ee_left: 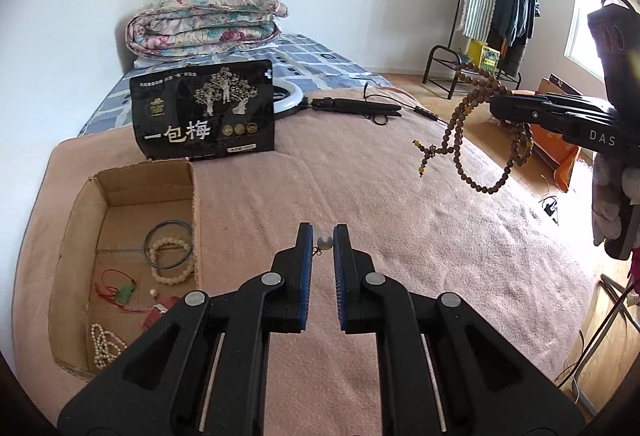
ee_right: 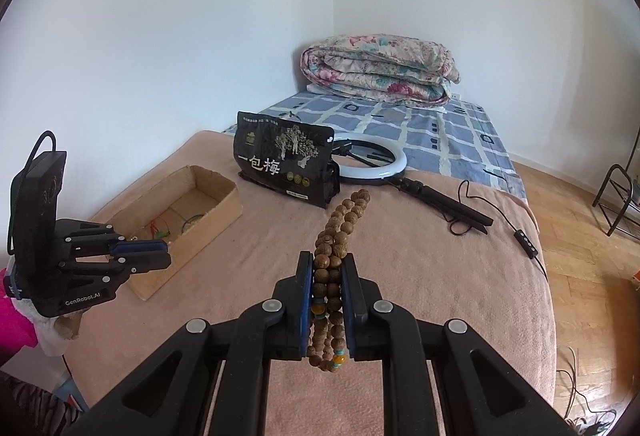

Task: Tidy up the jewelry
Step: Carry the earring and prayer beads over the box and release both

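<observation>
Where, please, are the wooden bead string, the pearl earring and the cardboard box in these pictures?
wooden bead string (ee_right: 327, 278): right wrist view, beads clamped in the right gripper.
pearl earring (ee_left: 324, 242): left wrist view, pearl in the left gripper.
cardboard box (ee_left: 148, 177): left wrist view, far wall.

- Bead strand (ee_right: 329, 276): wood, grained, dull sheen.
- Pearl earring (ee_left: 325, 242): smooth, glossy.
- Box (ee_left: 80, 211): corrugated cardboard, matt, torn edges.
- Blanket (ee_left: 400, 203): pink cloth, napped, rough.
- Pouch (ee_left: 204, 111): black plastic film, glossy.
- Gripper pads (ee_right: 307, 288): ribbed blue rubber.
</observation>
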`<state>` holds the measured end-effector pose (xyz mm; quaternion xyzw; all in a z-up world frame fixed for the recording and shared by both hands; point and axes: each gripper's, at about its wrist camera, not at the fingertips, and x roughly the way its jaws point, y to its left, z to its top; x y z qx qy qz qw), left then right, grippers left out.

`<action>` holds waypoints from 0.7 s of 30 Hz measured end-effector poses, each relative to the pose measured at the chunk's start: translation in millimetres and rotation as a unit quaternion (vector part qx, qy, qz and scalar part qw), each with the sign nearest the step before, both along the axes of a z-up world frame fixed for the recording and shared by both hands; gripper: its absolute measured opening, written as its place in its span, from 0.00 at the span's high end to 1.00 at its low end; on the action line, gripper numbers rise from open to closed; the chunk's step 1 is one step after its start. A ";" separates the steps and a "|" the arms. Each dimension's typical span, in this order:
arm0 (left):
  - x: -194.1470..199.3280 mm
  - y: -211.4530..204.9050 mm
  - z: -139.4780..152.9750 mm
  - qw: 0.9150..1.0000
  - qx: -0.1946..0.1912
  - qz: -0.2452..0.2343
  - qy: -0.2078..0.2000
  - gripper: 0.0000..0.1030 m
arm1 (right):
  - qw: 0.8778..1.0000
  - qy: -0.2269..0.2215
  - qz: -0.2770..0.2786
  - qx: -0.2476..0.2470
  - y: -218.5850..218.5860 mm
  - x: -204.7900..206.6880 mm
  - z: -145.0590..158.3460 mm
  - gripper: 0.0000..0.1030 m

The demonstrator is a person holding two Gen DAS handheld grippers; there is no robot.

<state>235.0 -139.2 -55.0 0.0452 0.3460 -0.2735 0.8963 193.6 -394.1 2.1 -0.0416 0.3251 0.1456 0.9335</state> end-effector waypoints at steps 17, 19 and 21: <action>49.2 105.8 11.6 0.996 -0.007 0.086 -0.012 0.92 | 0.997 -0.012 0.064 0.032 88.6 23.0 12.2 0.89; 56.6 115.5 11.1 0.996 -0.010 0.093 -0.010 0.92 | 0.997 -0.011 0.073 0.035 100.2 27.2 12.0 0.89; 64.7 123.9 10.4 0.995 -0.009 0.098 -0.010 0.92 | 0.996 -0.010 0.082 0.038 112.0 31.4 10.8 0.89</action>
